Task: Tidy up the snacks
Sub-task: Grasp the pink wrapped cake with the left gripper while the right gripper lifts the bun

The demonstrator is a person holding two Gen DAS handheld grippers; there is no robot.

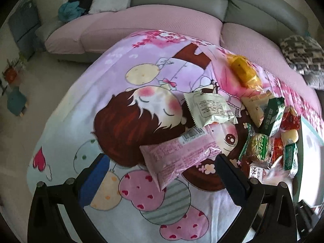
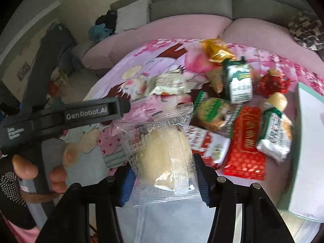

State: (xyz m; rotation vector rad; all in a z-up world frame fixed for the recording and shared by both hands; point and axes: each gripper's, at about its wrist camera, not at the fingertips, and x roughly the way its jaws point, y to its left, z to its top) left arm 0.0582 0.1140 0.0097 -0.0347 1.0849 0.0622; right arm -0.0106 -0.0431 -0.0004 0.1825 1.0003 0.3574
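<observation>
My right gripper (image 2: pixel 164 180) is shut on a clear-wrapped pale round pastry (image 2: pixel 162 154) and holds it above the cartoon tablecloth (image 1: pixel 101 93). My left gripper (image 1: pixel 162 174) is open and empty, its fingers on either side of the near end of a pink snack packet (image 1: pixel 178 154) lying on the cloth. A pale green packet (image 1: pixel 208 109) lies just beyond the pink one. A heap of snacks sits to the right: a green-and-white carton (image 2: pixel 239 83), a red packet (image 2: pixel 247 141), green-wrapped cakes (image 2: pixel 214 113) and a yellow packet (image 1: pixel 245 70).
A white box with a teal rim (image 2: pixel 307 147) stands at the table's right edge. A pink and grey sofa (image 1: pixel 141 24) runs behind the table. The left gripper's body and the hand holding it (image 2: pixel 40 162) fill the left of the right wrist view.
</observation>
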